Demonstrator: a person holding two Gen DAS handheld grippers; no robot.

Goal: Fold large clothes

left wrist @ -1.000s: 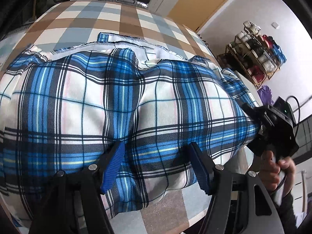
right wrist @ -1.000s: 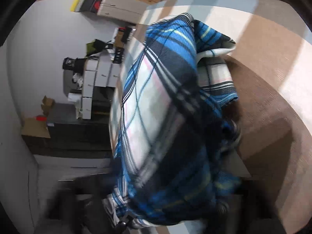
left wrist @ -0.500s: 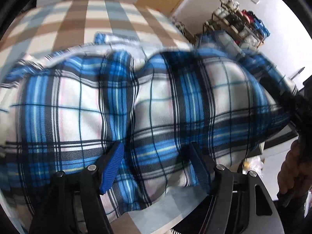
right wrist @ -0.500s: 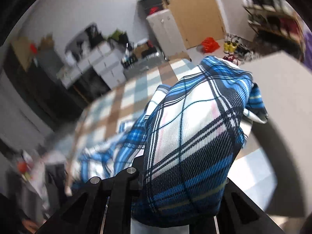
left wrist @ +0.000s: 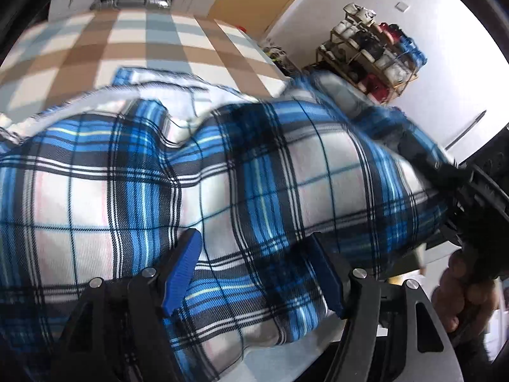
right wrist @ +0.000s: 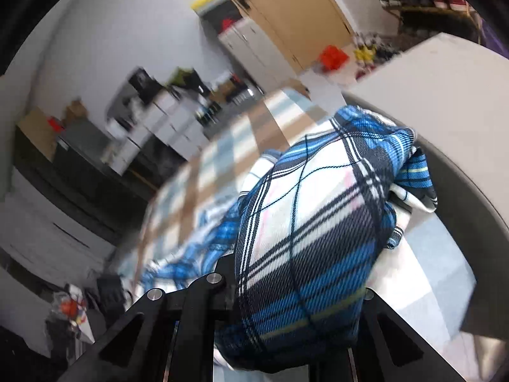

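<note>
Plaid garment (left wrist: 222,184) lifted by 2 grippers above a checked bench (left wrist: 133,41).

Blue, white and black cloth fills both views, its near edge raised and bulging, its far part lying on the bench. Compared with 1 second ago the right gripper (right wrist: 286,299) has swung up and level, so a fold looks under way. Its fingers are buried in bunched cloth, closed on it. The left gripper (left wrist: 254,270) has its blue fingers (left wrist: 183,267) spread partway, with cloth draped between them.

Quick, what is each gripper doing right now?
Left gripper: shut on the plaid shirt.
Right gripper: shut on the same plaid shirt, bunched between its jaws.
</note>
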